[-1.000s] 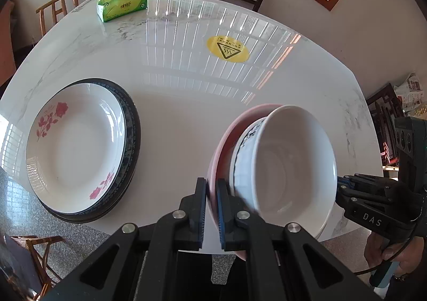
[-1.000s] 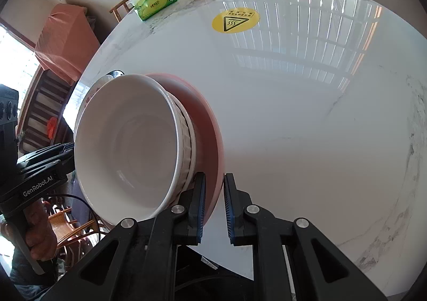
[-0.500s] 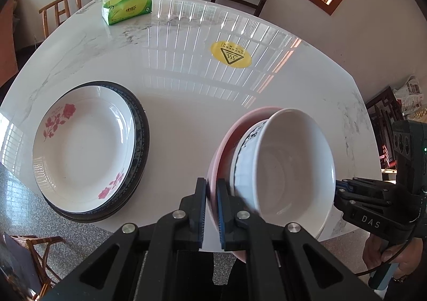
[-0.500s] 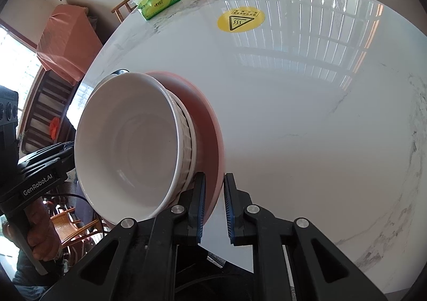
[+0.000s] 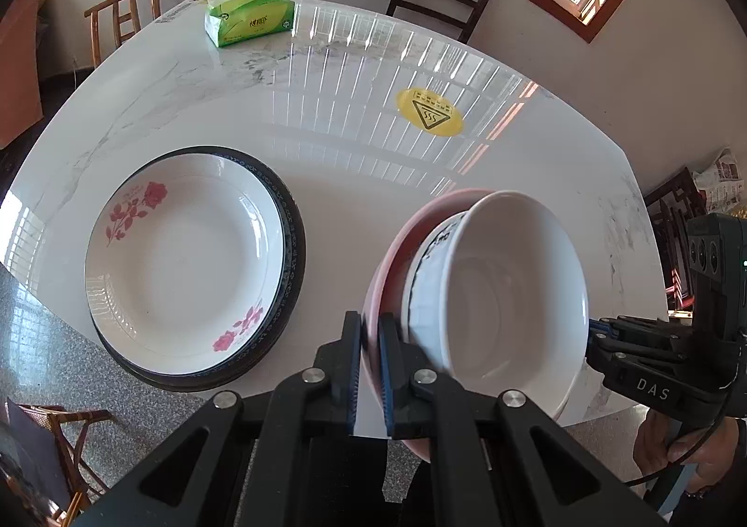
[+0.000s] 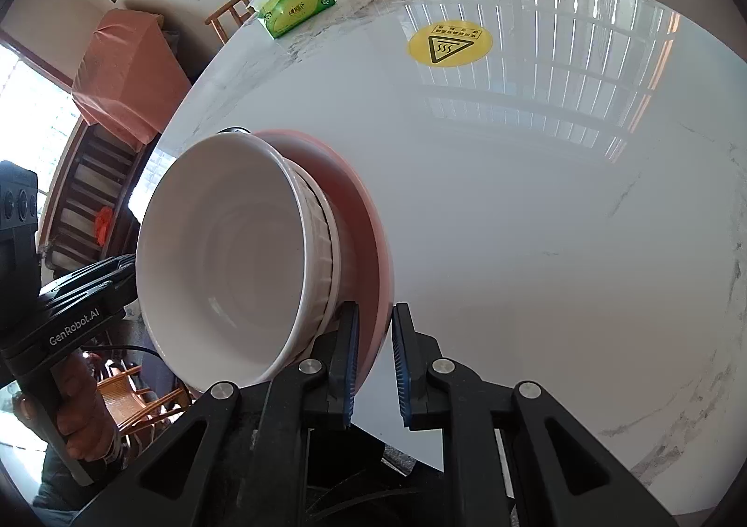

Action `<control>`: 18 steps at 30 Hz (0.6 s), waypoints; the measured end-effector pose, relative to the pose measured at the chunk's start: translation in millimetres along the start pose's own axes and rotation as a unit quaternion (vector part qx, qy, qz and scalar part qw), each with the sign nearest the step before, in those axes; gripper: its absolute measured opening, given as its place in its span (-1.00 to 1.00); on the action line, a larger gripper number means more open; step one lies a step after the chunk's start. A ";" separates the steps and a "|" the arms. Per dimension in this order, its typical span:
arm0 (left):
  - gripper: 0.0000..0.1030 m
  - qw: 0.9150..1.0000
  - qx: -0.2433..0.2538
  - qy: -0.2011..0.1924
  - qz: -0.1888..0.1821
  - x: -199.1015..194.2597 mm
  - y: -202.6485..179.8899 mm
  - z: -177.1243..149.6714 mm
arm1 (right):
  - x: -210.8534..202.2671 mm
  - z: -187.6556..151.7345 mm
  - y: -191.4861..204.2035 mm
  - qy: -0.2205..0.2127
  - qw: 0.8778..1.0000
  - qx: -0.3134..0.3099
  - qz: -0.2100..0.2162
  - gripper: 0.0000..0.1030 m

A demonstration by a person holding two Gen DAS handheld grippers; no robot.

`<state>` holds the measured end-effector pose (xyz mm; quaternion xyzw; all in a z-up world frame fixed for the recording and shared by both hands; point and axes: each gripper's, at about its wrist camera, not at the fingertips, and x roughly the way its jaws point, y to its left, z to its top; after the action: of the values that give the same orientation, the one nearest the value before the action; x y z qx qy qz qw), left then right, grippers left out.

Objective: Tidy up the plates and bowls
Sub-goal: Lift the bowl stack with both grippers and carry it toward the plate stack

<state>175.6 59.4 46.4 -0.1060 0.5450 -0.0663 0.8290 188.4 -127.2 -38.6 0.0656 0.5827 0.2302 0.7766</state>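
Two grippers, left gripper (image 5: 369, 368) and right gripper (image 6: 374, 359), both clamped on one pink plate (image 5: 390, 256) carrying white bowls (image 5: 504, 293) above table (image 5: 355, 116), two stacked plates (image 5: 186, 265) resting left, one tissue pack (image 5: 250, 18)

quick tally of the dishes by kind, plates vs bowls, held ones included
Plates: 3 – rose plate on dark-rimmed plate, plus held pink plate
Bowls: 2 – white bowl nested in ribbed bowl, maybe more hidden
Total: 5
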 end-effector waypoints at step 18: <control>-0.88 0.999 -0.041 -0.024 0.010 -24.8 53.3 4.0 | 14.7 22.1 45.5 0.010 1.000 -0.020 0.021 -0.71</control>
<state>169.1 117.0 56.8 -0.1363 0.5284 -0.0326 0.8374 199.5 -76.9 -27.7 0.0606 0.5842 0.2588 0.7669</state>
